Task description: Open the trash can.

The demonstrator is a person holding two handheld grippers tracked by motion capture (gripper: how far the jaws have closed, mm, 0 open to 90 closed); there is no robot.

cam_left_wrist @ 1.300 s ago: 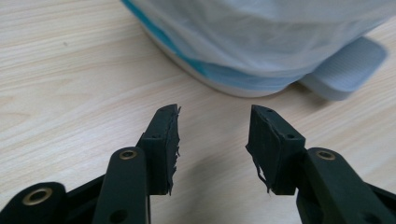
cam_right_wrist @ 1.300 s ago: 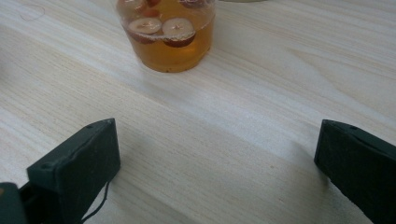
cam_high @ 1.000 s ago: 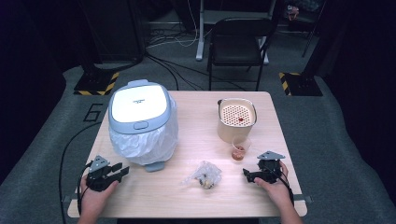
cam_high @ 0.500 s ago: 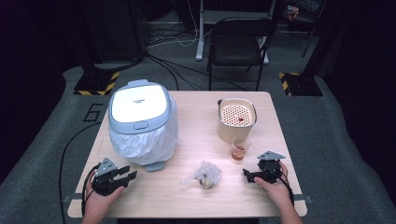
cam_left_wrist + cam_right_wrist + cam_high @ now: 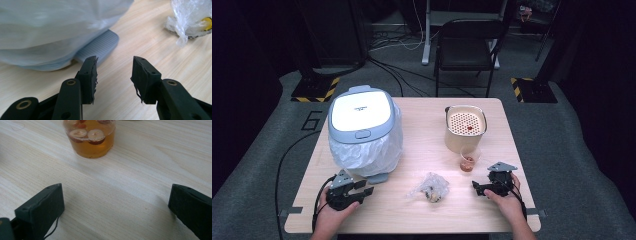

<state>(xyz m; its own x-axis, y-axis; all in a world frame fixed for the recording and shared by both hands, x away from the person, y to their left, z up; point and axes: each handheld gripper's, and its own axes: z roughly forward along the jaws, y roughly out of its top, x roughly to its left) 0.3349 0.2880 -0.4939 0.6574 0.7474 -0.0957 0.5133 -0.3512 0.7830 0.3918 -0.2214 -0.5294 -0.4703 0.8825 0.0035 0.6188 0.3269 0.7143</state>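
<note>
My right claw gapes wide and empty just near of the full cup, so a hasty push could spill it.

Black folding chair behind table; cables across grey floor; hazard-striped bases either side.

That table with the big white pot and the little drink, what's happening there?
A person at the table holds a hand-held gripper in each hand. The left hand-held gripper is open, near the plastic-wrapped rice cooker. The right hand-held gripper is wide open, facing a small cup of amber drink. Nothing is gripped. A crumpled plastic wrap lies between them, and a cream pot stands behind the cup.
</note>
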